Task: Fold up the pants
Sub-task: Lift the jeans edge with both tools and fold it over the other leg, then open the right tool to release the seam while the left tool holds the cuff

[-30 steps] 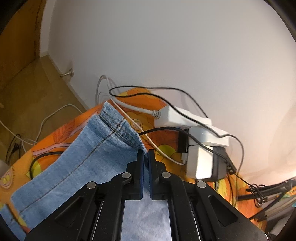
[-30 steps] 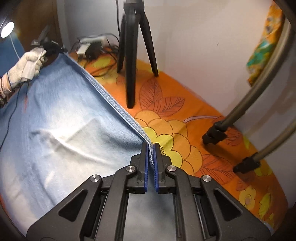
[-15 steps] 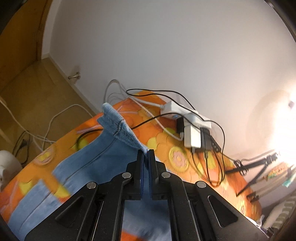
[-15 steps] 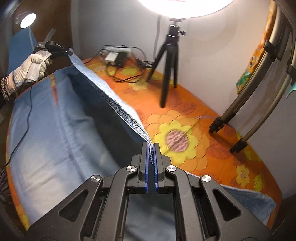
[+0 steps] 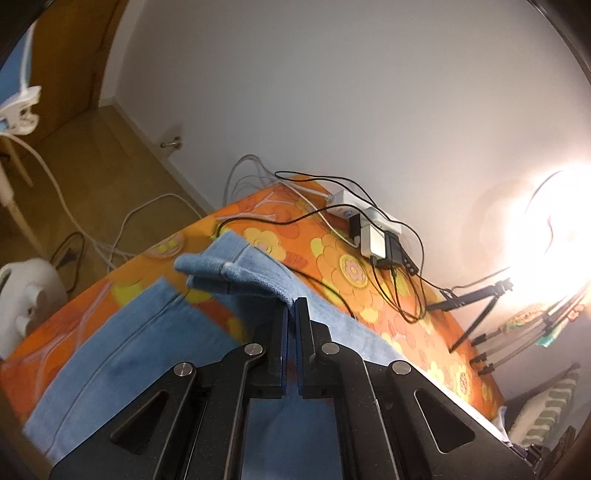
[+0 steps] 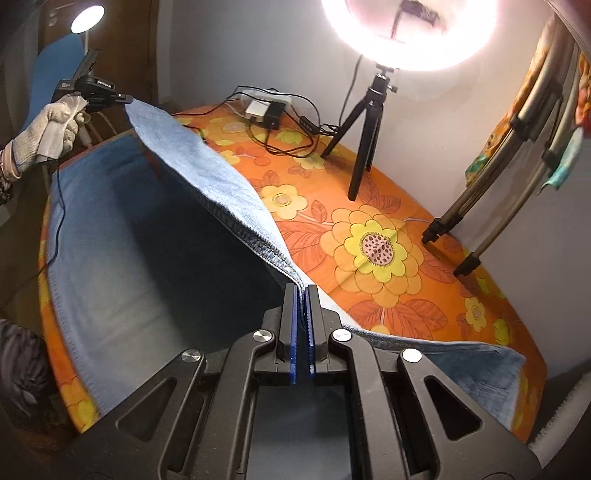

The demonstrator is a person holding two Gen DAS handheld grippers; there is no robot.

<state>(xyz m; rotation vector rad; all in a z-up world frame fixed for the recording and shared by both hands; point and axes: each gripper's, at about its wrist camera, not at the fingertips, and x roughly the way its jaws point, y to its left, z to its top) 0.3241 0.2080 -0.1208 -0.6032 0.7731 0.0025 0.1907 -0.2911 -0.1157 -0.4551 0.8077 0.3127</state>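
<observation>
Light blue denim pants (image 6: 122, 236) lie on a table with an orange flowered cloth (image 6: 369, 240). My right gripper (image 6: 303, 291) is shut on the seamed edge of the pants and holds it lifted above the table. My left gripper (image 5: 291, 306) is shut on the hem end of the same leg (image 5: 236, 269), also raised; it shows in the right wrist view (image 6: 125, 99) at the far left, held by a gloved hand. The lifted edge stretches between both grippers, with the lower leg (image 5: 122, 354) flat beneath.
A power strip with adapters and black cables (image 6: 264, 107) sits at the table's far edge, also in the left wrist view (image 5: 373, 236). A small black tripod (image 6: 365, 144) with a bright ring light (image 6: 406, 29) stands behind. Larger tripod legs (image 6: 476, 225) stand right.
Both grippers have risen and pulled back, lifting the pant leg's edge high off the table. The fabric under it has opened into a deep fold.
</observation>
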